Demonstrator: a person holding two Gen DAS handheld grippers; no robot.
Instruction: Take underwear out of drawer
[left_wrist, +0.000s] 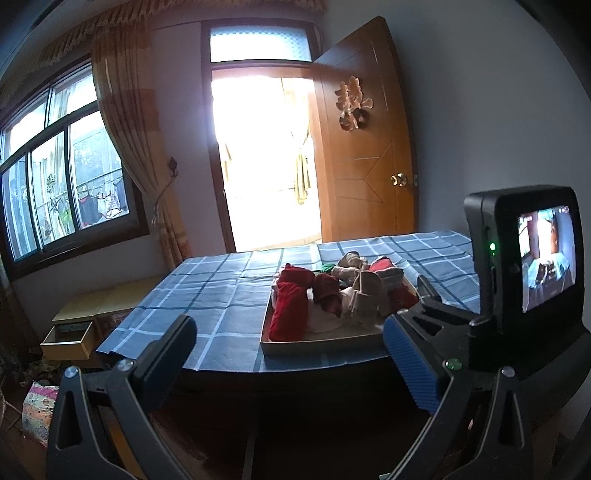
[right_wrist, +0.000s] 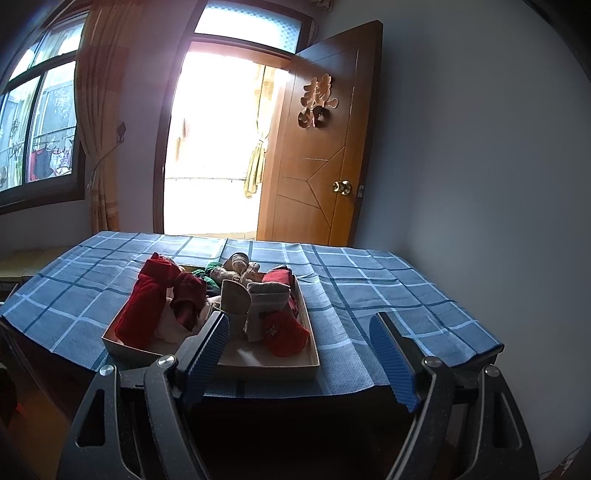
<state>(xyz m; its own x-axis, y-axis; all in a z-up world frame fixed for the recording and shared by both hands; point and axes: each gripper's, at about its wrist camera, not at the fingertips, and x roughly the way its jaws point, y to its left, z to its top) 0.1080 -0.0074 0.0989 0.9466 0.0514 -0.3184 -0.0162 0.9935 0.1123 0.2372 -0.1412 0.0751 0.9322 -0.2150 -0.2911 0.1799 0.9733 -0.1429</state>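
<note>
A shallow pale drawer (left_wrist: 325, 341) (right_wrist: 122, 349) rests on a table under a blue checked cloth (left_wrist: 221, 291) (right_wrist: 369, 291). It holds red, beige and green underwear and socks (left_wrist: 291, 306) (right_wrist: 147, 310). A small red piece (right_wrist: 286, 330) lies at its front right. My left gripper (left_wrist: 291, 339) hangs open short of the table's near edge, nothing between its fingers. My right gripper (right_wrist: 299, 343) is open too, in front of the drawer's near rim, and holds nothing. The right gripper's body and lit screen (left_wrist: 546, 254) show at the right of the left wrist view.
Behind the table a wooden door (left_wrist: 365, 147) (right_wrist: 321, 147) stands open onto a bright balcony. A window (left_wrist: 62, 177) with a curtain (left_wrist: 125, 122) is at the left. A low cabinet with a pulled-out drawer (left_wrist: 70, 339) and a patterned bag (left_wrist: 38, 410) sit at the floor left.
</note>
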